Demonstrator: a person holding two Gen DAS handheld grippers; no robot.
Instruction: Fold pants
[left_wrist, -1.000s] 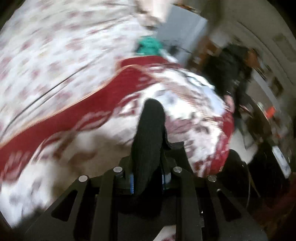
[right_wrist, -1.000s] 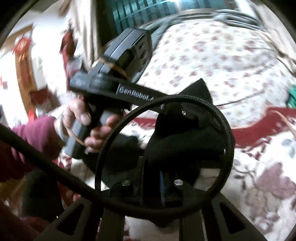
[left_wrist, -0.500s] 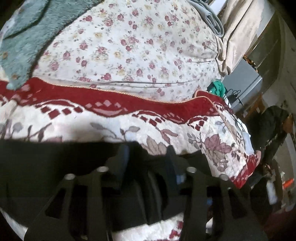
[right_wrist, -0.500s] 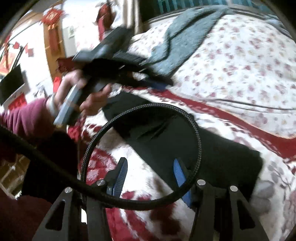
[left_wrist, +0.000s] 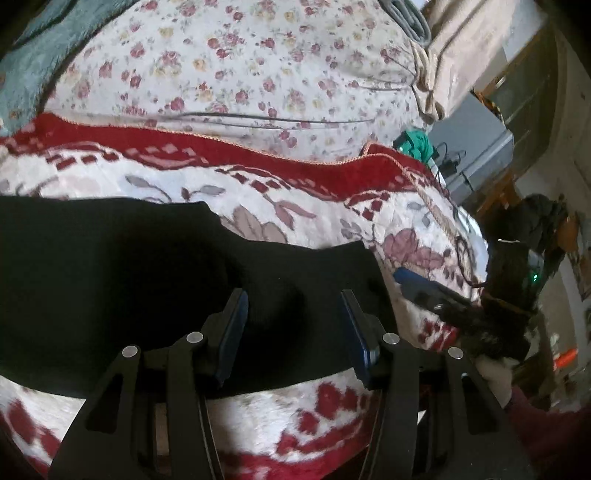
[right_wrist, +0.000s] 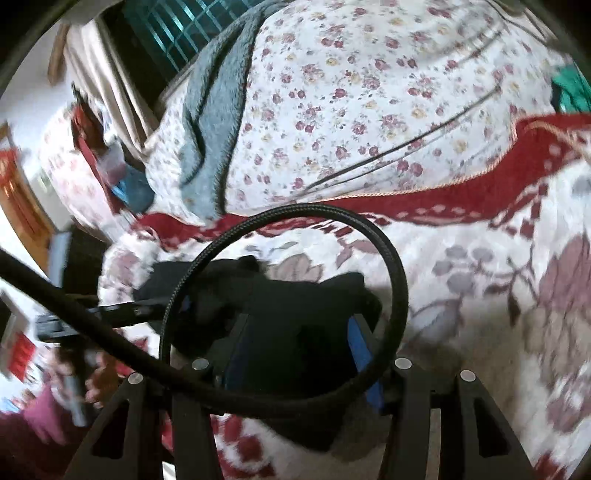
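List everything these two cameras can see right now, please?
pants: one, black, lying on the red-and-white blanket
blanket: one, red and white, leaf pattern, under the pants
floral quilt: one, white with small roses, behind the blanket
fleece throw: one, grey-blue, on the quilt
green cloth: one, far edge of the bed
cable: one, black braided, looped before the right camera
left gripper: one, black, blue pads, open over the pants
right gripper: one, black, blue pads, open over the pants
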